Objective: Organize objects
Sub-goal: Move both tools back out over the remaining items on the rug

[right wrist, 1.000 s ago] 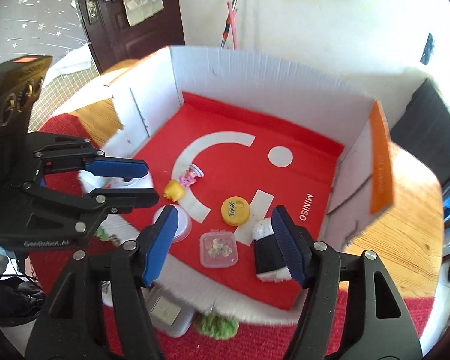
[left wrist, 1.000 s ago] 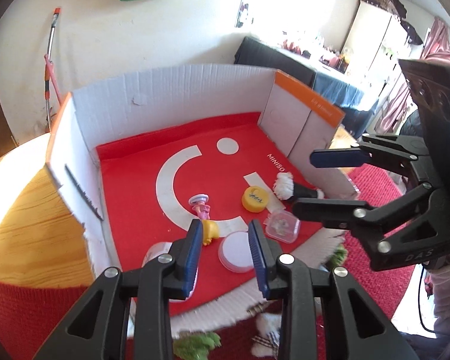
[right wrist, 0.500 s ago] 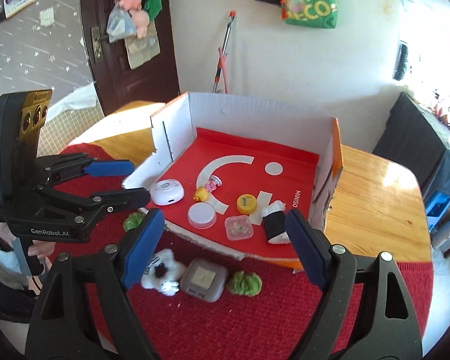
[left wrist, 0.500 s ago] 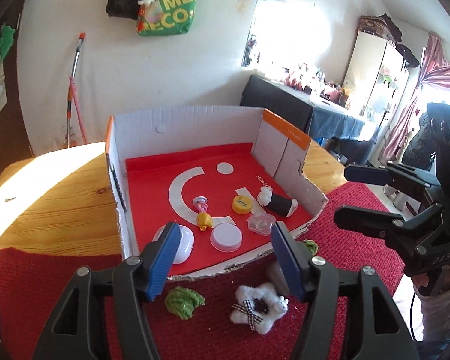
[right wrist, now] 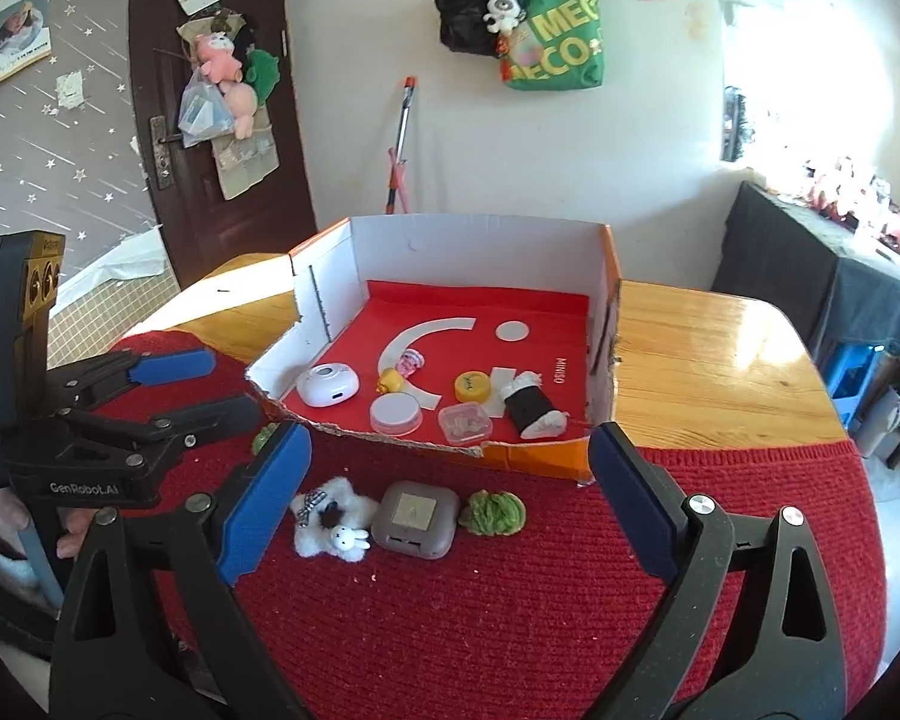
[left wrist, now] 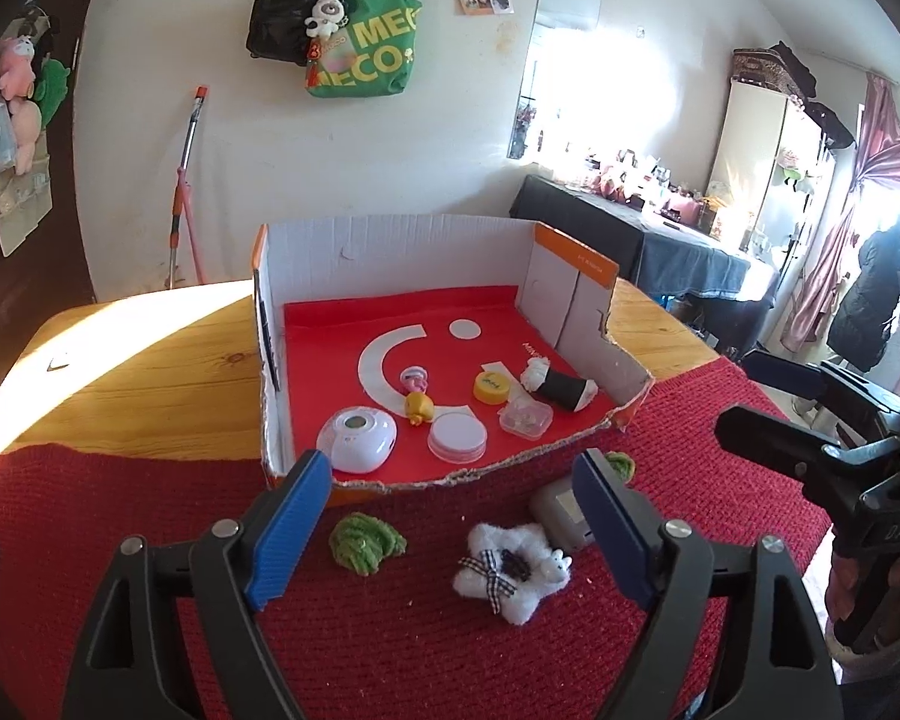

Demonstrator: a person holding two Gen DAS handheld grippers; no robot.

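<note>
A cardboard box with a red floor holds a white oval device, a yellow duck, a round white lid, a clear case, a yellow cap and a black-and-white roll. On the red cloth before it lie a white plush star, a grey square case and two green plush bits. My left gripper is open and empty above the star. My right gripper is open and empty above the grey case.
The box stands on a wooden table partly covered by the red knitted cloth. A wall with a green bag and a mop is behind. A dark door is at the left.
Both grippers have pulled back out of the box and up, and both have opened wider. The plush star, grey case and green bits on the cloth have come into view.
</note>
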